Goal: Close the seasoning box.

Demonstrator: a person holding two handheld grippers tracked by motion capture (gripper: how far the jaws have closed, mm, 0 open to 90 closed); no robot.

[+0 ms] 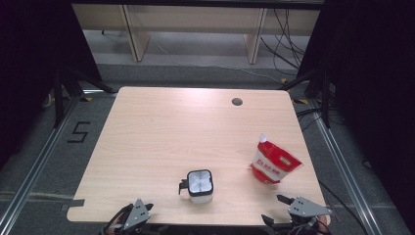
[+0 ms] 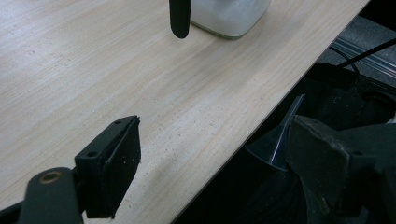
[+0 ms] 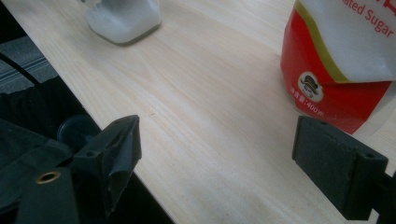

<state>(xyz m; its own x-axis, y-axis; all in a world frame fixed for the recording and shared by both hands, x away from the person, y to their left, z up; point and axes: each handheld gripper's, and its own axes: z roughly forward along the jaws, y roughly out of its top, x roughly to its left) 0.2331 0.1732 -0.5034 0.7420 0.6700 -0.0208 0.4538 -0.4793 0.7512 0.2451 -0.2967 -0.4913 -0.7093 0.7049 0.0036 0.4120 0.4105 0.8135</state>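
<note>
Your right gripper (image 3: 215, 158) view reads "Sugar" on the one red bag (image 3: 345, 56); the high view cannot. One white jar (image 1: 200, 185) stands near the table's (image 1: 161, 132) front edge, between your two empty, wide-spread grippers; left gripper (image 2: 210, 163).

A round grommet hole (image 1: 237, 102) sits near the table's (image 1: 161, 132) far edge.

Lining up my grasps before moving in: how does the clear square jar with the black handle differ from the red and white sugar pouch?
The clear square jar with the black handle is rigid and stands upright near the table's front edge; the red and white sugar pouch is soft, creased and leans, farther right. The jar is open-topped with white contents showing; the pouch has a small white spout and printed labelling. Both rest on the light wooden table, untouched.
</note>
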